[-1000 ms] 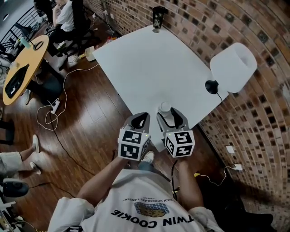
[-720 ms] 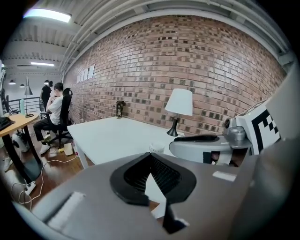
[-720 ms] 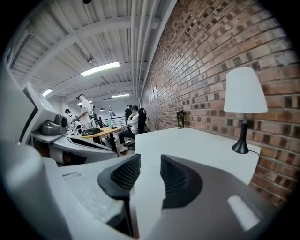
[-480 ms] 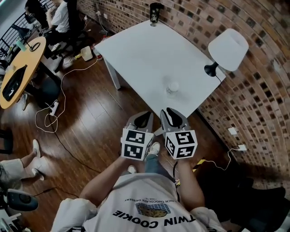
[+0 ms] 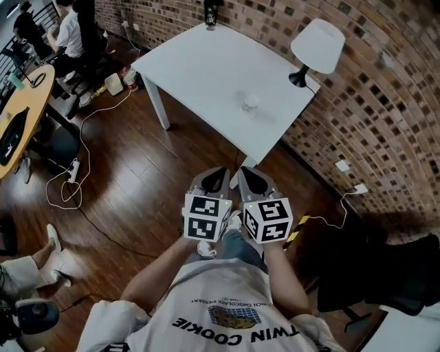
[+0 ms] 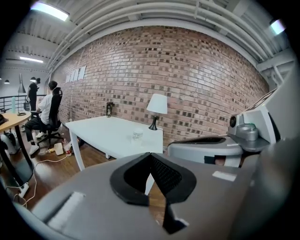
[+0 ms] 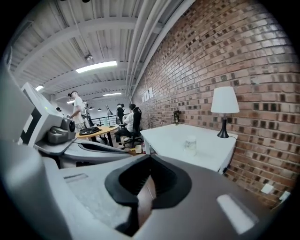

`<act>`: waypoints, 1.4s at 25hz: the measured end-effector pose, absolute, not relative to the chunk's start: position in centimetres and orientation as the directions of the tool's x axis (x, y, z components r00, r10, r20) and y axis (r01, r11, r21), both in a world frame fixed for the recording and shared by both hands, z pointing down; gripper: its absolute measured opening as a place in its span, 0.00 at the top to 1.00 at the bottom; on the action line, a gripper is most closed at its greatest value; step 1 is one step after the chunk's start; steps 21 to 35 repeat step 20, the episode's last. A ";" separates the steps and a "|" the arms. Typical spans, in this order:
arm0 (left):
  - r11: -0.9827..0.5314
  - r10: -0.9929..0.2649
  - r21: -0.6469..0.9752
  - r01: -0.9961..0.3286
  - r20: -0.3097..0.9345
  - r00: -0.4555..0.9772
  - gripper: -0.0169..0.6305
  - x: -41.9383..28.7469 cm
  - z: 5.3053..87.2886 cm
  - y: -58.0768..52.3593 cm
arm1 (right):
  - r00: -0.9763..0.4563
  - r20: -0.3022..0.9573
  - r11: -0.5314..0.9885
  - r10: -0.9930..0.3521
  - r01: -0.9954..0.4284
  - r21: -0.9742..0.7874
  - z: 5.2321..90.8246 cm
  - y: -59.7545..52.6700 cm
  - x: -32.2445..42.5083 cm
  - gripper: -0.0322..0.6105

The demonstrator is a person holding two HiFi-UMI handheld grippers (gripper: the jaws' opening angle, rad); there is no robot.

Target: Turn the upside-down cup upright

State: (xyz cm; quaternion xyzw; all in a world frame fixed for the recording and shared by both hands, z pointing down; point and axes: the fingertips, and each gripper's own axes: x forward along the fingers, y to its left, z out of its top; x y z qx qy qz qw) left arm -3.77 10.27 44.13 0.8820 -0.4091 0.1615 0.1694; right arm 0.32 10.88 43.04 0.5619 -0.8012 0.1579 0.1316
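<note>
A small clear cup [image 5: 250, 102] stands alone on the white table [image 5: 206, 69], near its front edge; it shows too small to tell which way up it is. It also shows in the left gripper view as the cup [image 6: 137, 135] and in the right gripper view as the cup [image 7: 190, 144]. Both grippers hang side by side over the wooden floor, well short of the table. My left gripper [image 5: 221, 172] [image 6: 150, 157] is shut and holds nothing. My right gripper [image 5: 244, 172] [image 7: 149, 159] is shut too, with nothing between its jaws.
A white-shaded lamp [image 5: 316, 45] stands on the table's right corner, a dark vessel [image 5: 210, 12] on its far corner. The brick wall [image 5: 385, 103] runs along the right. Cables [image 5: 75, 165] trail over the floor at left, by a wooden desk [image 5: 20, 103] with seated people.
Both grippers have drawn back from the table, and the cup, which stood at the right gripper's tips, now lies far ahead. The right jaws have closed.
</note>
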 end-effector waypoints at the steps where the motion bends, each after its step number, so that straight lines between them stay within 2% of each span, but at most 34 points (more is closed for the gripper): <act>1: -0.615 -0.662 0.168 -0.770 0.421 0.621 0.97 -3.5 44.0 10.9 | -0.325 0.388 0.307 -0.863 -0.946 -0.109 43.0 11.5 0.5 0.95; 9: -0.647 -0.641 0.170 -0.743 0.407 0.651 0.97 -1.3 43.2 14.6 | -0.304 0.379 0.274 -0.874 -0.953 -0.130 42.1 15.2 1.8 0.95; 20: -0.642 -0.640 0.171 -0.747 0.417 0.645 0.97 4.6 43.1 19.6 | -0.331 0.372 0.284 -0.867 -0.942 -0.177 42.1 20.2 7.3 0.95; 35: -0.642 -0.640 0.171 -0.747 0.417 0.645 0.97 4.6 43.1 19.6 | -0.331 0.372 0.284 -0.867 -0.942 -0.177 42.1 20.2 7.3 0.95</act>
